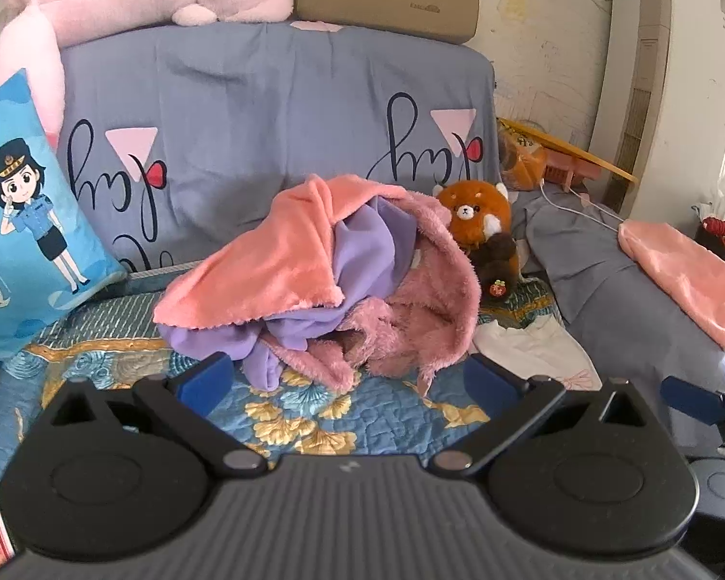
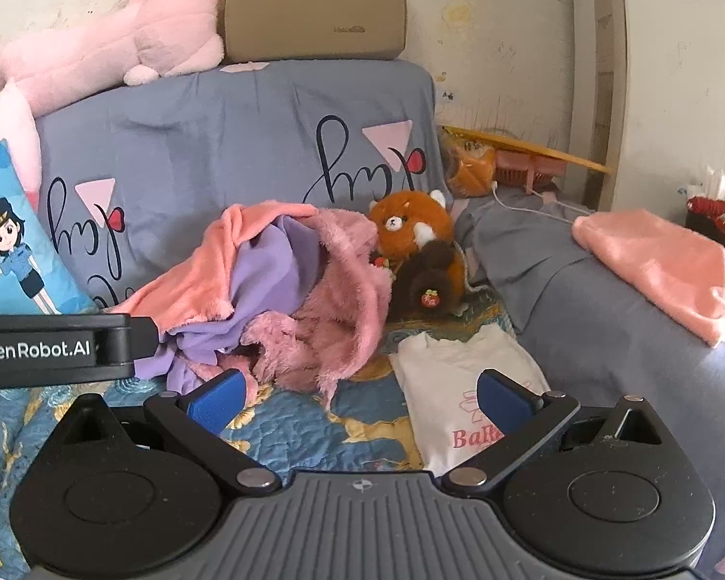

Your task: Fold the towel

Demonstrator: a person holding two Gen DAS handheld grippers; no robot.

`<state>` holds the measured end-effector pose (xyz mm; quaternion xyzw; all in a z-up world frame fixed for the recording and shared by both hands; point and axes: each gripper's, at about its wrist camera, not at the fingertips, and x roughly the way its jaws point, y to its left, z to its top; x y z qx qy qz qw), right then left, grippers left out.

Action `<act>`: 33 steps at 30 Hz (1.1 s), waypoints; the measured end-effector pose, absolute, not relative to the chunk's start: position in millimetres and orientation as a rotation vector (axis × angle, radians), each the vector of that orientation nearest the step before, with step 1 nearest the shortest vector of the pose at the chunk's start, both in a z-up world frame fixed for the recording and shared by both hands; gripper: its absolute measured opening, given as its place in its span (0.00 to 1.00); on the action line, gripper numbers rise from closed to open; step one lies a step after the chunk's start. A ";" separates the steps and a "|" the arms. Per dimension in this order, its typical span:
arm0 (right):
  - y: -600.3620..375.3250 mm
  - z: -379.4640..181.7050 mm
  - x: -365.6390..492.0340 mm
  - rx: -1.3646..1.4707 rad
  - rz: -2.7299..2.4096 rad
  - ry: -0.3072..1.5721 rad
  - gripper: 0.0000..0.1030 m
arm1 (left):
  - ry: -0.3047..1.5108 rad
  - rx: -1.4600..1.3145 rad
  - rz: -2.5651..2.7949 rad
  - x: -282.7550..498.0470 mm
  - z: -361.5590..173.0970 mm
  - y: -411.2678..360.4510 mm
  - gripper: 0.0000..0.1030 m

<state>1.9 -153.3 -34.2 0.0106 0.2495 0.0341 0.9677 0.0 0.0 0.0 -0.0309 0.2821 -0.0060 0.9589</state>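
Left claw [image 1: 348, 377] spread, empty; right claw [image 2: 360, 398] spread; towel heap [image 1: 314, 280] just ahead.

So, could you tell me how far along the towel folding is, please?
Done: one salmon towel lies folded on the grey cover. In hand: nothing; the left hand-held gripper and right hand-held gripper hover open before the pile. Left: the whole heap of salmon, purple and pink cloths is crumpled.
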 end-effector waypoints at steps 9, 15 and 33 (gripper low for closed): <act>-144.3 -26.3 -6.7 -0.053 0.069 0.488 1.00 | 0.604 -0.113 0.012 -6.2 1.9 9.1 1.00; -140.2 -21.4 -13.3 -0.058 0.061 0.486 1.00 | 0.598 -0.112 0.028 -10.6 7.6 14.3 1.00; -134.4 -25.0 -11.4 -0.063 0.063 0.496 1.00 | 0.597 -0.095 0.030 -12.5 7.1 13.0 1.00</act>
